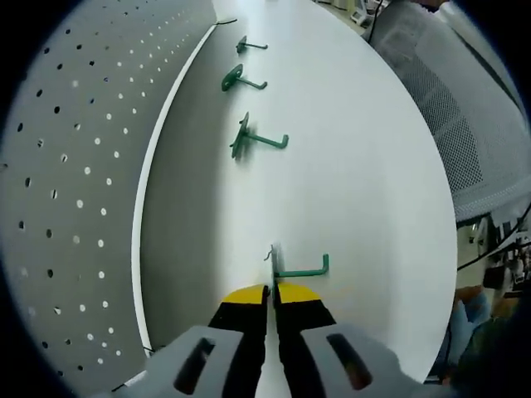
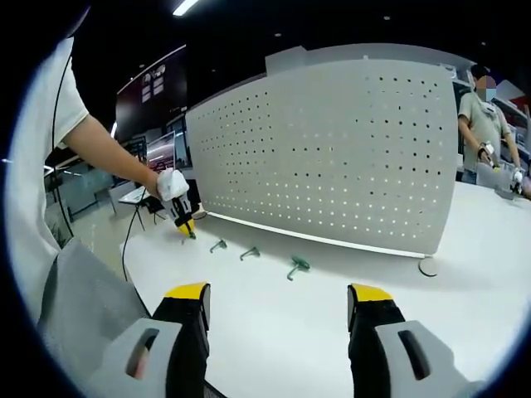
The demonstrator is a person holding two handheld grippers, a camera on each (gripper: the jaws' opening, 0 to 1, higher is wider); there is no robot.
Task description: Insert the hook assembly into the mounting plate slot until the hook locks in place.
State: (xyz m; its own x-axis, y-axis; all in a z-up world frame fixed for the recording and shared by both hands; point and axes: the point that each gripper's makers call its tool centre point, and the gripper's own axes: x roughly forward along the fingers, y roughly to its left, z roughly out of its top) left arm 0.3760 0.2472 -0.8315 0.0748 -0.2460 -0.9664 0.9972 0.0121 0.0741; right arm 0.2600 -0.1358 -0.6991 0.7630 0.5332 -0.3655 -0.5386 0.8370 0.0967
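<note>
Left gripper view: my left claw [image 1: 271, 292] is pinched shut on a hook [image 1: 300, 268], gripping at its back plate; the hook's arm sticks out sideways across the surface [image 1: 365, 182]. The pegboard [image 1: 75, 182] stands close by, to the left of the claw line, running parallel to it. Three more hooks [image 1: 253, 139] lie ahead along its foot.

Right gripper view: right claw [image 2: 278, 305] is wide open, holds nothing, and is well back from the board. Left claw is far nearer. I judge the next move is swinging the held hook's plate round to face the holes.
</note>
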